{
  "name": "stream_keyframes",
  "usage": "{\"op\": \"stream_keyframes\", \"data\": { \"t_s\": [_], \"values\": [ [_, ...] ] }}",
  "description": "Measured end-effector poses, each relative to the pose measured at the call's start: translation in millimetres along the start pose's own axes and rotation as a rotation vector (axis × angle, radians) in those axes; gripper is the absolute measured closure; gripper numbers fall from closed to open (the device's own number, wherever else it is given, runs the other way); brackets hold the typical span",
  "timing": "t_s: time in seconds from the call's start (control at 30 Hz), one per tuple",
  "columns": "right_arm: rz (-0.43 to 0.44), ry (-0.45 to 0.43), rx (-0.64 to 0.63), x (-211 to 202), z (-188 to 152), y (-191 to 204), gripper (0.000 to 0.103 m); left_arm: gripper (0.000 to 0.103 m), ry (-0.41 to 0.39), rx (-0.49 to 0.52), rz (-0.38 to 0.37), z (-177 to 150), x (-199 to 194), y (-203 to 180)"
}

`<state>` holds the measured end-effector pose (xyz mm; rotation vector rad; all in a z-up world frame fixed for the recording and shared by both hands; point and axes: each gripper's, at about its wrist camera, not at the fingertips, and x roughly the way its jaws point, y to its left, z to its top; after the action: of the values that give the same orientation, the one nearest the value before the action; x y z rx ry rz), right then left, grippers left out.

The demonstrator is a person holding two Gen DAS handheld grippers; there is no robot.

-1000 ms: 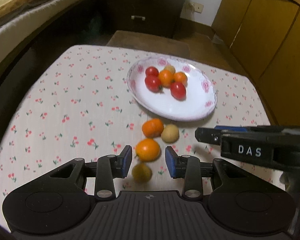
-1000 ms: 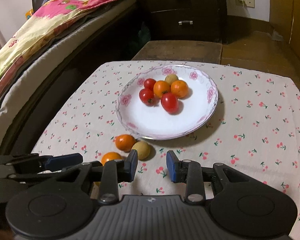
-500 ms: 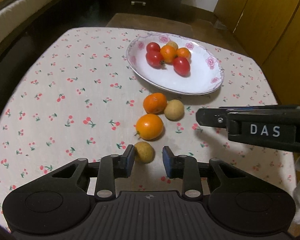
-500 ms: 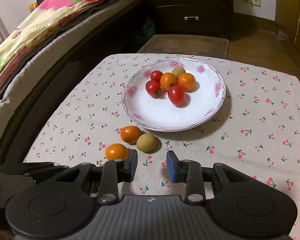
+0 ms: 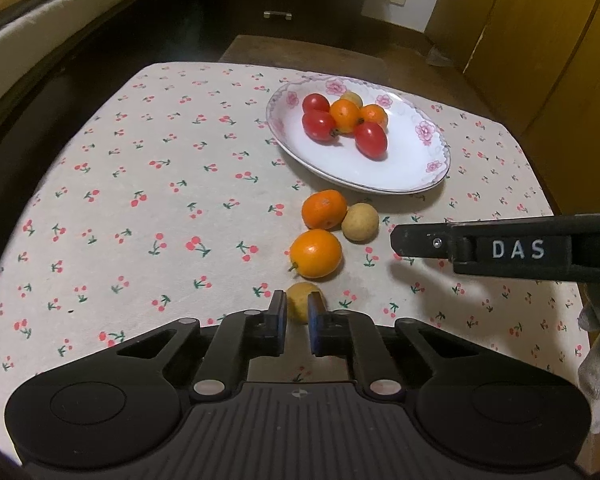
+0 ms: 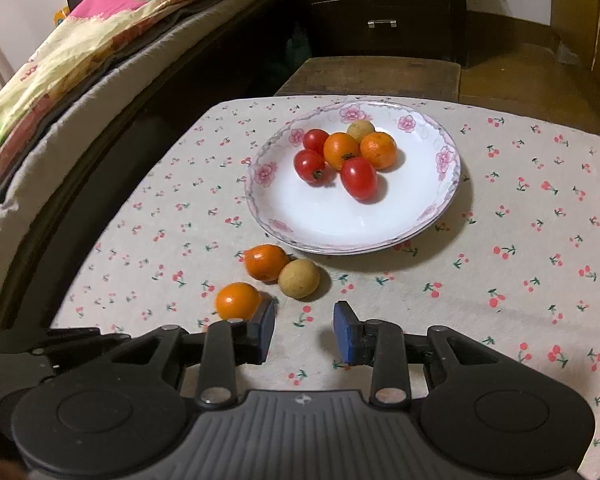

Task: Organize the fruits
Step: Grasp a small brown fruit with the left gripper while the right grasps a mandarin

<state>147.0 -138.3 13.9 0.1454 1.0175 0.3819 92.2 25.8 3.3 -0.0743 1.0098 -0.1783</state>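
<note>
My left gripper (image 5: pixel 297 307) is shut on a small tan fruit (image 5: pixel 301 295) that rests on the cherry-print cloth (image 5: pixel 140 200), nearest me. Beyond it lie an orange kumquat (image 5: pixel 316 253), a second orange fruit (image 5: pixel 324 209) and another tan fruit (image 5: pixel 360 222). The white flowered plate (image 5: pixel 432 168) further back holds three red tomatoes, two orange fruits and a tan one. My right gripper (image 6: pixel 304 320) stands open over bare cloth, just short of the loose tan fruit (image 6: pixel 299 278) and beside the kumquat (image 6: pixel 238 300). From the left wrist it shows side-on at the right.
A bed with a bright quilt (image 6: pixel 100 40) runs along the left of the table. A dark chest of drawers (image 6: pixel 380 12) and a low wooden bench (image 6: pixel 368 76) stand beyond the far edge. Wooden cupboard doors (image 5: pixel 540 40) are on the right.
The left gripper drew back from the orange kumquat to the small tan fruit nearer me, and its jaws closed onto it. The right gripper has barely shifted.
</note>
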Motion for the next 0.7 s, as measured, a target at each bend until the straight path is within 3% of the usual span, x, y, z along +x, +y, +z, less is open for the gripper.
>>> {"op": "stream_keyframes", "data": {
  "t_s": [0.23,0.43,0.7],
  "values": [
    [0.062,0.014,0.002,1,3,25,0.069,0.087,0.011,-0.015,-0.009,-3,-3,10],
    [0.042,0.07,-0.003,23,11,49,0.069,0.083,0.016,-0.009,-0.037,-5,-9,13],
    [-0.051,0.109,-0.033,43,23,63,0.064,0.077,0.034,-0.014,-0.044,-6,-7,19]
  ]
}}
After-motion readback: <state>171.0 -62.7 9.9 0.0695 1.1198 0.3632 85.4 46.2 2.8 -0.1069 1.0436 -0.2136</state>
